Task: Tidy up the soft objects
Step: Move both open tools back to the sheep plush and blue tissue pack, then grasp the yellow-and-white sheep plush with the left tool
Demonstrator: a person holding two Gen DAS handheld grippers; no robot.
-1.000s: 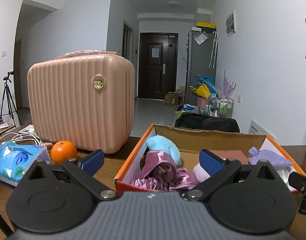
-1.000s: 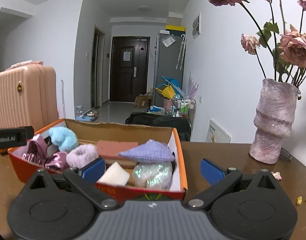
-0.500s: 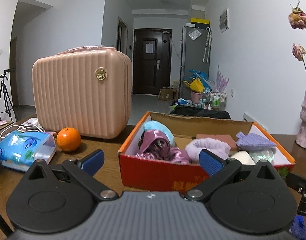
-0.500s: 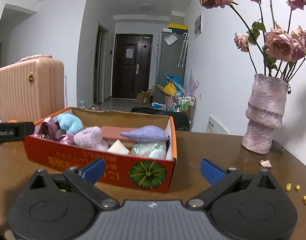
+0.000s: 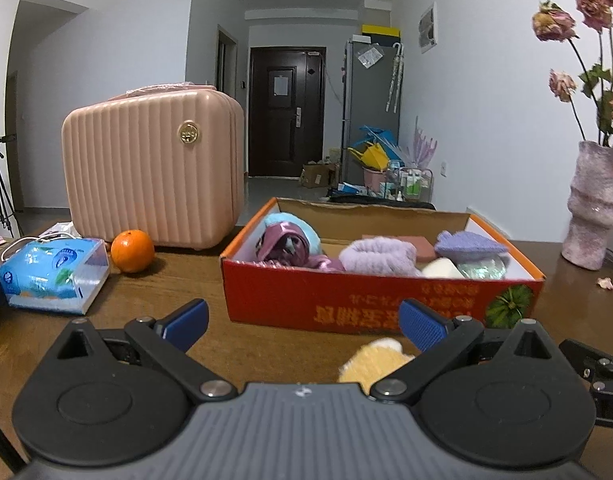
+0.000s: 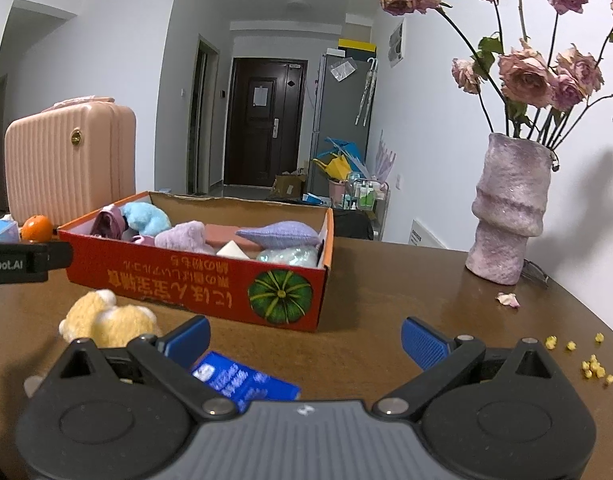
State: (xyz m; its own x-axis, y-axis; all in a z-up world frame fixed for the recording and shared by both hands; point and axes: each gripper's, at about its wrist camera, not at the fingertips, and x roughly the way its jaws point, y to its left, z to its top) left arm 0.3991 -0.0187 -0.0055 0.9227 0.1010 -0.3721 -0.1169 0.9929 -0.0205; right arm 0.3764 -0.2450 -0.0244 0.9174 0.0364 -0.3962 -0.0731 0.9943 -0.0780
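An orange-red cardboard box (image 5: 346, 304) (image 6: 186, 272) stands on the brown table, holding several soft items: a light blue plush (image 6: 146, 218), a purple satin piece (image 5: 282, 242), a lilac fluffy ring (image 5: 380, 256), a lavender knit piece (image 6: 280, 232). A yellow plush toy (image 6: 106, 318) (image 5: 372, 364) lies on the table in front of the box. My left gripper (image 5: 304, 322) is open just before the box, the yellow plush near its right finger. My right gripper (image 6: 304, 338) is open, over a blue packet (image 6: 244, 380).
A pink ribbed suitcase (image 5: 154, 168) stands at the back left, with an orange (image 5: 132, 250) and a tissue pack (image 5: 52, 276) beside it. A lilac vase (image 6: 508, 212) of dried roses stands at the right. Yellow crumbs (image 6: 594, 366) and a petal (image 6: 508, 299) lie near the table's right edge.
Both grippers have drawn back from the box and lowered. The yellow plush and the blue packet on the table have come into view.
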